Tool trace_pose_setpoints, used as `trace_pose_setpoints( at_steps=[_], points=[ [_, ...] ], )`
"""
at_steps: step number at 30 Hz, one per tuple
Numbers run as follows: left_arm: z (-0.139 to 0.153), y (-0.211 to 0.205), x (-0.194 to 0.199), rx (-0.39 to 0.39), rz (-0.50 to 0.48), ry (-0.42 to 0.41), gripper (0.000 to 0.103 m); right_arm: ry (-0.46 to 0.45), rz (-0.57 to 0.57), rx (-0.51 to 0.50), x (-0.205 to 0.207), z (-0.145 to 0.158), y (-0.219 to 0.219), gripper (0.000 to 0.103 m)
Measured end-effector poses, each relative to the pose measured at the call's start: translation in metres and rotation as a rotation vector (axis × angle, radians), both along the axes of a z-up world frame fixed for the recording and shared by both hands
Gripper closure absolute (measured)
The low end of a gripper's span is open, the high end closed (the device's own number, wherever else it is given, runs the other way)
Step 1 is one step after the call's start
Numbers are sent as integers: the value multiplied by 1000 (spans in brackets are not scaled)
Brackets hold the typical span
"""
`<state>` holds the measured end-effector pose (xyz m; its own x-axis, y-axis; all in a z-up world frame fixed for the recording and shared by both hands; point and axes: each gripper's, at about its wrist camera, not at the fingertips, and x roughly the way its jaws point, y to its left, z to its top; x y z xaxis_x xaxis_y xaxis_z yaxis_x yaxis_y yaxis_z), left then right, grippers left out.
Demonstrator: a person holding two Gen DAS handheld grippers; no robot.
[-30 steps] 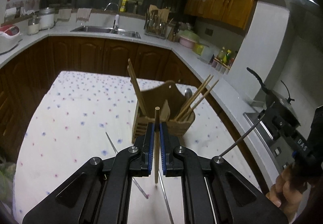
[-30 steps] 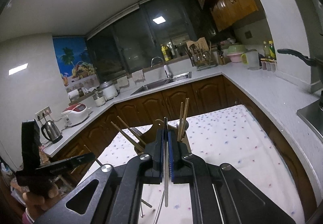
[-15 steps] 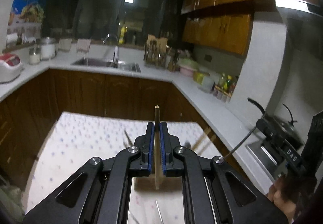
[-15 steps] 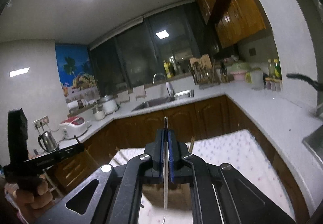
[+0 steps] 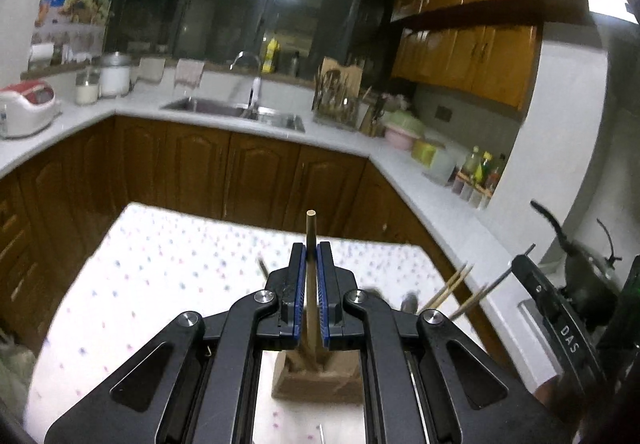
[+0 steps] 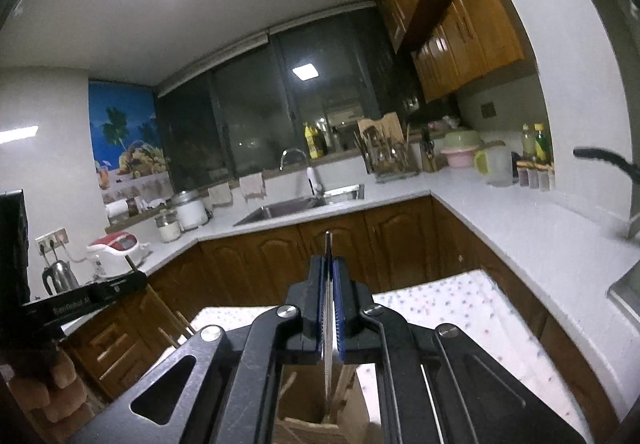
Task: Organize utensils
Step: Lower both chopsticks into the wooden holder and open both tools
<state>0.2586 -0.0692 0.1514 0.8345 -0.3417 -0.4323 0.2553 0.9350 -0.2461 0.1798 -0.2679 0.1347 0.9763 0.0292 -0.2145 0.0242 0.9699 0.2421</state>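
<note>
Left wrist view is giving us the left gripper (image 5: 311,256) with its blue-lined pads squeezing tight on a round wooden chopstick (image 5: 310,244), pale and smooth, which is sticking up past the fingertips and running down toward the wooden utensil holder (image 5: 316,380) right below. That holder is a brown boxy block sitting on the table (image 5: 160,264), which is wearing a white cloth with little blue and pink dots. A few more wooden chopsticks (image 5: 446,290) are poking out at an angle just right of our gripper arms, and a thin metal stick (image 5: 322,434) is lying on the cloth at the near edge.

Right wrist view is showing us the right gripper (image 6: 329,264) clamping a slim, shiny metal chopstick (image 6: 328,324), held upright, its lower end hanging over the holder's open top with its wooden dividers. We can't tell if the tip is touching the wood. Both grippers are matte black plastic with silver pivot screws. Far behind, glossy brown cabinets are wrapping around under a white speckled counter (image 6: 520,219) with a steel sink (image 6: 296,205).
</note>
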Motion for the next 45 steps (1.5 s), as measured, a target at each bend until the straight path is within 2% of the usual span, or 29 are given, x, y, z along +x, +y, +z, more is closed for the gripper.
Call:
trace_pose_setpoints(
  at_steps=[7, 11, 24, 26, 28, 29, 31, 33, 34, 35, 36, 37, 41, 45],
  points=[
    [-38, -6, 0, 25, -10, 68, 98, 93, 12, 12, 9, -38, 1, 99],
    [-42, -5, 0, 31, -7, 75, 98, 154, 25, 14, 16, -54, 1, 99],
    [-39, -4, 4, 26, -19, 93, 97, 162, 24, 27, 15, -51, 1, 98],
    [-39, -1, 4, 5, -25, 103, 93, 169, 30, 37, 16, -51, -1, 94],
    [-37, 2, 1, -13, -31, 103, 81, 166, 34, 51, 15, -52, -1, 91],
    [-34, 3, -2, -15, -28, 95, 77, 163, 35, 59, 13, -51, -2, 86],
    [-29, 6, -12, -17, -16, 65, 56, 150, 34, 70, 9, -51, -5, 68],
    [-24, 9, -24, -23, -3, 39, 41, 125, 32, 85, 1, -47, -6, 41],
    [-23, 12, -31, -24, 7, 26, 33, 113, 28, 89, -3, -44, -7, 36],
    [-23, 14, -37, -23, 18, 15, 28, 96, 24, 96, -9, -42, -9, 26],
    [-23, 17, -45, -18, 34, 3, 17, 85, 21, 100, -13, -41, -10, 18],
    [-25, 20, -51, -14, 50, -5, 12, 77, 18, 102, -17, -39, -10, 16],
    [-38, 30, -76, 9, 79, -7, 9, 72, 21, 114, -34, -42, -10, 6],
    [-58, 40, -97, 43, 112, 10, 8, 86, 20, 120, -54, -55, -7, 4]
  ],
)
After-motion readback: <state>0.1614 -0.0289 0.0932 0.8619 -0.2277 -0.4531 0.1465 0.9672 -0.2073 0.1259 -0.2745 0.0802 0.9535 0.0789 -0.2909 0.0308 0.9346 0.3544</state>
